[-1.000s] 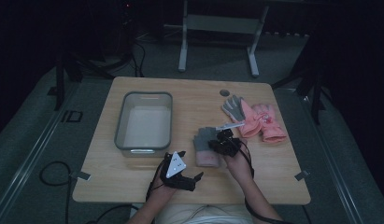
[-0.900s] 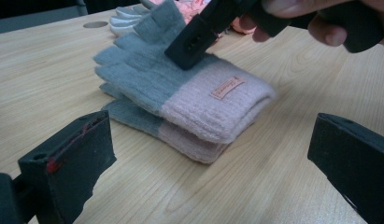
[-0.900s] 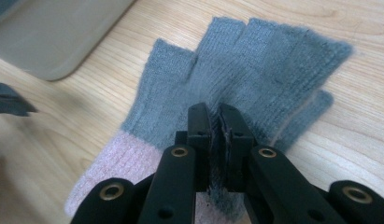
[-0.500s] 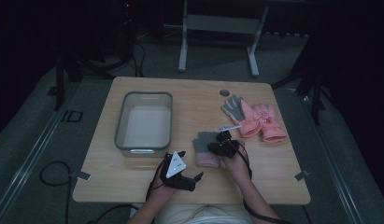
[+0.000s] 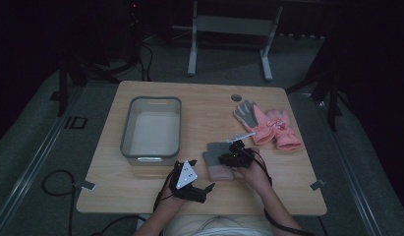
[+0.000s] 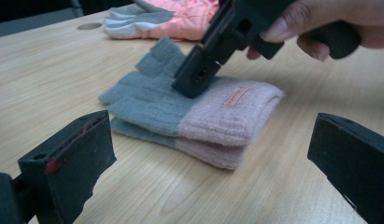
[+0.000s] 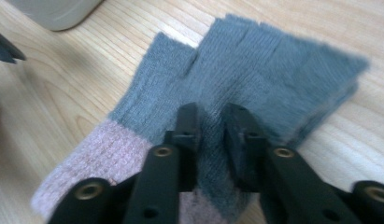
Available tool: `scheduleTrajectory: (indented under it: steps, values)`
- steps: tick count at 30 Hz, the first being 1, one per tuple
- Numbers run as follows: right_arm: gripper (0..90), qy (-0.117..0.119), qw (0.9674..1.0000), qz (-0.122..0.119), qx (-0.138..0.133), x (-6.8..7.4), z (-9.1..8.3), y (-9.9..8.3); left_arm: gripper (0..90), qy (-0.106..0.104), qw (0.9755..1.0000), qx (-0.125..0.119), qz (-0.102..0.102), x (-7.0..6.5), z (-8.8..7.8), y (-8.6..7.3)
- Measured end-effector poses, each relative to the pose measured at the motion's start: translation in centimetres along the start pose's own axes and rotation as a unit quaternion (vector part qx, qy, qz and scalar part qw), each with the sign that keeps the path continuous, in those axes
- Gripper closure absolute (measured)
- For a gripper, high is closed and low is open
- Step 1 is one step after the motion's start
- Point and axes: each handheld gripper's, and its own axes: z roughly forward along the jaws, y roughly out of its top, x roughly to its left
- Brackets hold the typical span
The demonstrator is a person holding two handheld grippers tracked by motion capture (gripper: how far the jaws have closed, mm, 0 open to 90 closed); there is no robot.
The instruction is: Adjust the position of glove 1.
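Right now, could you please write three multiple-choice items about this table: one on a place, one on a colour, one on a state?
1. Where does the grey tub stand? A) left of the folded gloves B) right of the pink gloves C) on the floor
2. What colour are the cuffs of the folded gloves? A) green B) pale pink C) black
3. How is the left gripper? A) shut on a glove B) open, holding nothing C) inside the tub

Answers: 1 A, the high view shows it left. 2 B, the cuffs are pink. 3 B, its jaws stand wide apart.
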Motion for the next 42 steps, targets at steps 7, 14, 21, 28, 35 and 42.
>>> scheduleTrajectory:
  steps: [7,14,21,28,35,42]
  values:
    - [67.7,-0.015,0.9994,-0.025,-0.015,-0.3,-2.1,0.1,0.3,-0.001,0.9994,0.021,0.029,-0.7,0.4,0.7]
    - [65.0,-0.044,0.9981,-0.033,-0.029,-2.1,-3.9,1.1,2.9,-0.008,0.9958,0.072,0.057,-1.6,1.2,2.3]
    - [65.0,-0.045,0.9979,-0.026,-0.037,-2.9,-3.6,2.5,5.2,-0.047,0.9880,0.106,0.102,-2.4,3.0,4.1]
    - [65.1,-0.041,0.9984,-0.007,-0.039,-3.8,-2.8,3.4,24.7,-0.065,0.9705,0.159,0.169,-2.2,5.0,3.9]
    - [62.0,-0.041,0.9983,0.029,-0.029,-5.0,-1.8,3.7,40.2,-0.050,0.9657,0.166,0.194,-2.0,5.9,3.7]
    - [56.6,-0.050,0.9961,0.072,-0.009,-5.4,-0.4,3.0,55.1,-0.038,0.9659,0.177,0.185,-1.7,6.2,3.8]
